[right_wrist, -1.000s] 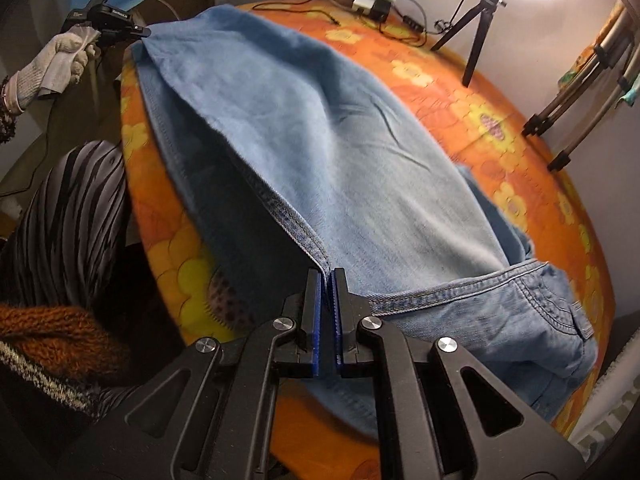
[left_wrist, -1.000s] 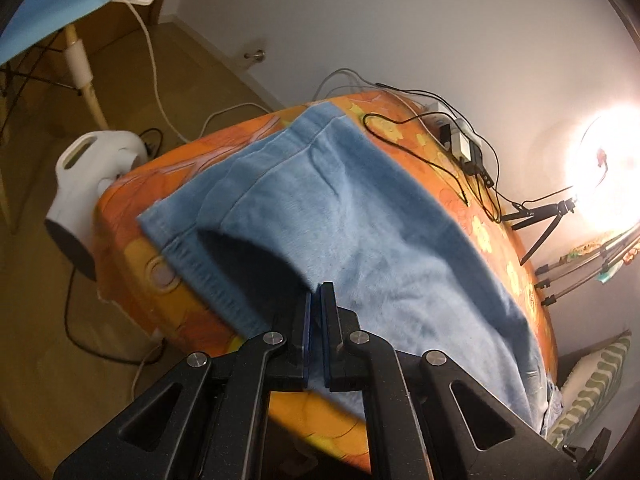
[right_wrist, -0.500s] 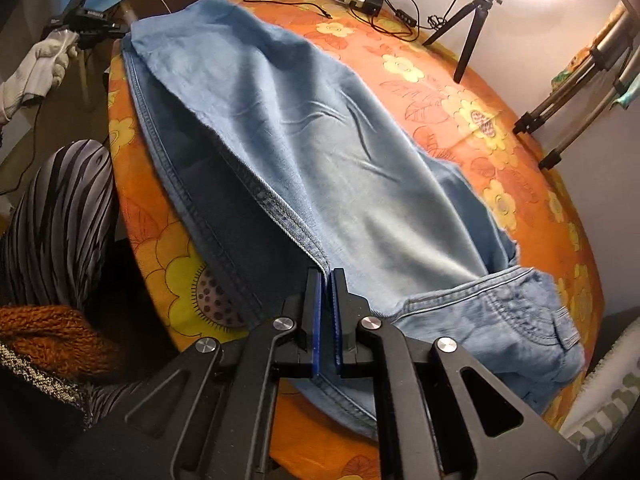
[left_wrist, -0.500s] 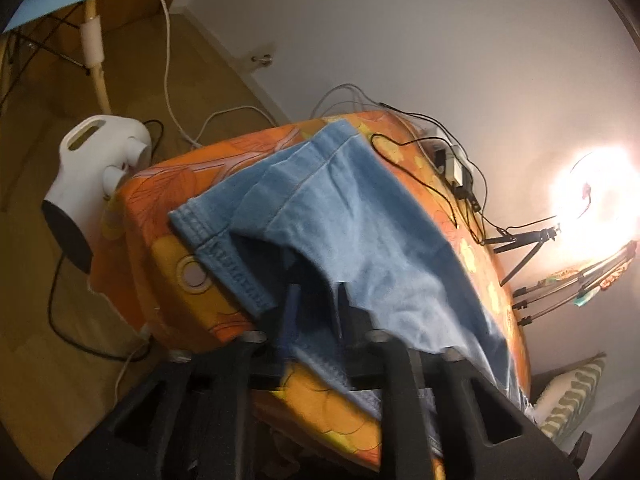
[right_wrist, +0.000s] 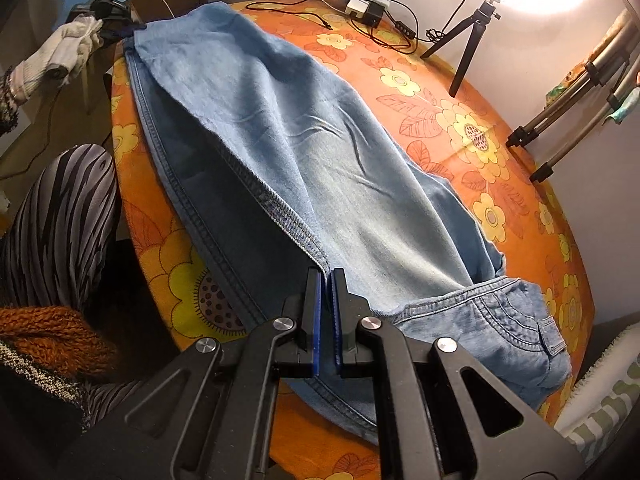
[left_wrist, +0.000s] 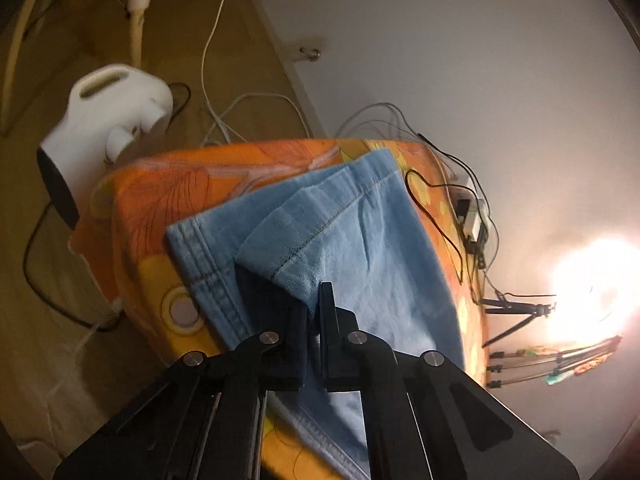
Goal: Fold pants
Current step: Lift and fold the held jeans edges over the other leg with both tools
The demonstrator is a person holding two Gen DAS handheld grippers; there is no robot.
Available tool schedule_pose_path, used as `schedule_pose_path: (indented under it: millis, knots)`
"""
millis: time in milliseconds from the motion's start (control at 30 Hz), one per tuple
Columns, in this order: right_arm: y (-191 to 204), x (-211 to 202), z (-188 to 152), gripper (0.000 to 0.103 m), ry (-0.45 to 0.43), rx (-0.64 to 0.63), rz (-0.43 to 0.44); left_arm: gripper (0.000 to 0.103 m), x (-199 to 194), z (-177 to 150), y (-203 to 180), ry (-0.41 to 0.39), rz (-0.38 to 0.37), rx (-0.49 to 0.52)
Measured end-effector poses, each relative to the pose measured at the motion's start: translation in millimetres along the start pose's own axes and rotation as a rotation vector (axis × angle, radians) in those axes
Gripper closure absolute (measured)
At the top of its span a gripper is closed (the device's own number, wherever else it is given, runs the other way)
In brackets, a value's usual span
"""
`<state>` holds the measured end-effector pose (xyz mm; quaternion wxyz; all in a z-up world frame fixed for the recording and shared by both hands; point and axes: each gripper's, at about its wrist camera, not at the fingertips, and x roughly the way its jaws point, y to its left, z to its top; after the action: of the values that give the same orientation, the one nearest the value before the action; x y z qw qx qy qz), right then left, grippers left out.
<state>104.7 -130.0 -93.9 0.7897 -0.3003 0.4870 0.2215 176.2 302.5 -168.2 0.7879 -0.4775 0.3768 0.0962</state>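
Note:
Light blue jeans (right_wrist: pixel 320 140) lie lengthwise on a round table with an orange flowered cloth (right_wrist: pixel 460 128), one leg folded over the other. My right gripper (right_wrist: pixel 327 276) is shut on the upper leg's inner seam near the crotch, with the waistband (right_wrist: pixel 500 308) to its right. My left gripper (left_wrist: pixel 314 296) is shut on the upper leg's hem end (left_wrist: pixel 320 240) at the table's edge; the lower leg's hem (left_wrist: pixel 208 264) lies beneath. In the right wrist view the left gripper shows at the far end, held by a gloved hand (right_wrist: pixel 68 52).
A ring light on a tripod (right_wrist: pixel 472 20), a power adapter with cables (right_wrist: pixel 364 8) and more tripod legs (right_wrist: pixel 580 112) stand at the table's far side. A white heater (left_wrist: pixel 100 120) sits on the floor. The person's striped legs (right_wrist: pixel 60 220) are at the left.
My left gripper opened briefly half a second ago and has shut again on the hem end, which is now drawn further over the lower leg. The right gripper keeps its hold.

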Motion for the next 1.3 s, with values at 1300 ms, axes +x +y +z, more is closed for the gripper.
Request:
schedule_pose_path:
  millis: [1300]
  knots:
    - [0, 9, -5, 0.098, 0.016, 0.013, 0.014, 0.065, -1, 7, -2, -0.016, 0.164, 0.113]
